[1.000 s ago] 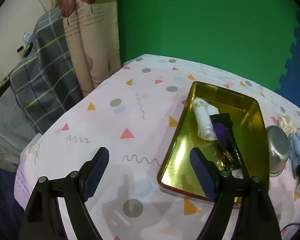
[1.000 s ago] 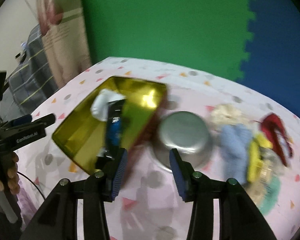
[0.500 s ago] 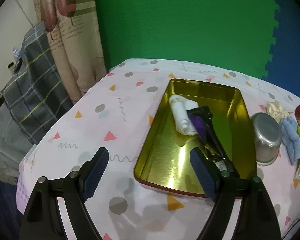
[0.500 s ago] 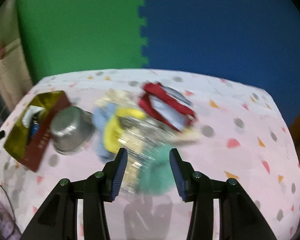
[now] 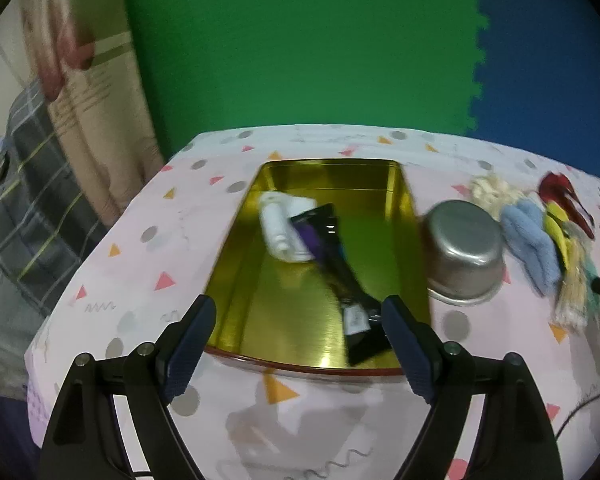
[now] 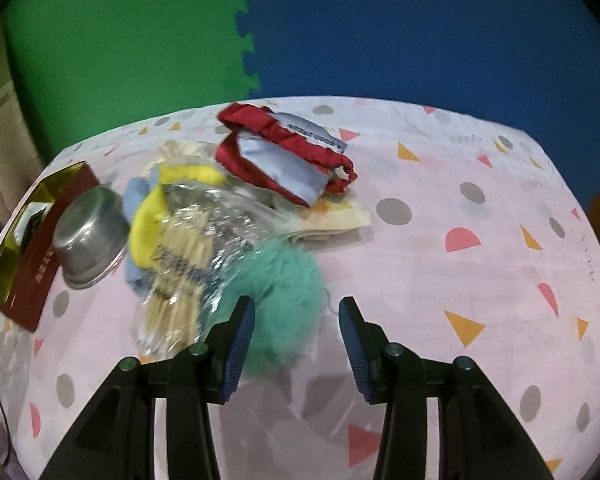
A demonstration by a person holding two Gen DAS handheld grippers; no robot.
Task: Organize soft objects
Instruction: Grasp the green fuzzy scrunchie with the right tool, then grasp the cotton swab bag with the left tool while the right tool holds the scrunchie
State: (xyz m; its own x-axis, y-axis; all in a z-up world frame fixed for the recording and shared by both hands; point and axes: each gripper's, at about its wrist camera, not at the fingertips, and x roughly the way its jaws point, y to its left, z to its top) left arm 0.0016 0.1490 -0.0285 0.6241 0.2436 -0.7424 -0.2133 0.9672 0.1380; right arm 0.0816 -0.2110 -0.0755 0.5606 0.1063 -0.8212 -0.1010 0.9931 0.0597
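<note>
A gold tin tray (image 5: 236, 264) lies on the pink patterned tablecloth and holds a rolled white cloth (image 5: 278, 226) and a long black packet (image 5: 340, 268). My left gripper (image 5: 298, 332) hovers open over the tray's near rim with nothing between its fingers. To the right lies a heap of soft things: a fluffy teal ball (image 6: 284, 280), a yellow cloth (image 6: 152, 216), a blue fuzzy cloth (image 5: 532, 240), a crinkly plastic bag of pale sticks (image 6: 184, 268) and a red-edged grey pouch (image 6: 284, 152). My right gripper (image 6: 296, 328) stands open just in front of the teal ball, empty.
An upturned steel bowl (image 5: 464, 252) sits between the tray and the heap. A folded beige cloth (image 6: 332, 220) lies under the pouch. Green and blue foam mats form the back wall. A plaid-covered item (image 5: 32, 208) and a curtain stand left of the table edge.
The right gripper has swung right from the tray and bowl to the soft heap and come down near the teal ball. The left gripper has shifted right, now centred on the tray.
</note>
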